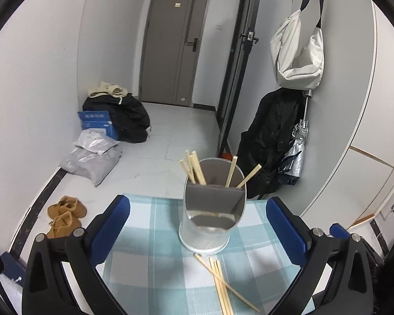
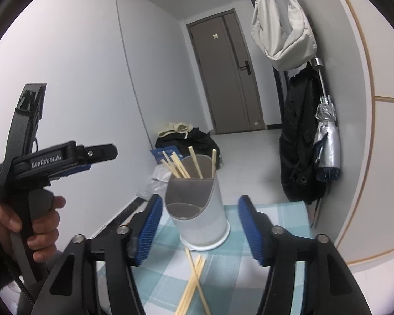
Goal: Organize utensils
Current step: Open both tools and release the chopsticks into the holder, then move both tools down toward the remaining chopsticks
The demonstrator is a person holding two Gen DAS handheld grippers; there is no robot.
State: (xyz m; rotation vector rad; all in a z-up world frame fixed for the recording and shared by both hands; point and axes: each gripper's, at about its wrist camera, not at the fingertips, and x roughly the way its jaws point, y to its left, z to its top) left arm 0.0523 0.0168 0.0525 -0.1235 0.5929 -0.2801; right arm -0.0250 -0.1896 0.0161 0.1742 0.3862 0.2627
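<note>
Checked blue-and-white tablecloth at the bottom of both views: utensil sorting partly done.

Several pale wooden chopsticks are seen standing in the rear compartment of the grey-and-white slant-cut plastic holder at mid-frame, while a loose crossed bundle of chopsticks is left lying on the cloth just in front of it, at lower centre; the holder's front compartment looks empty. The left gripper is spread wide and the right gripper is parted, nothing being grasped by either. The holder is framed between both pairs of blue pads without being touched. The remaining bundle is judged still to be collected.
</note>
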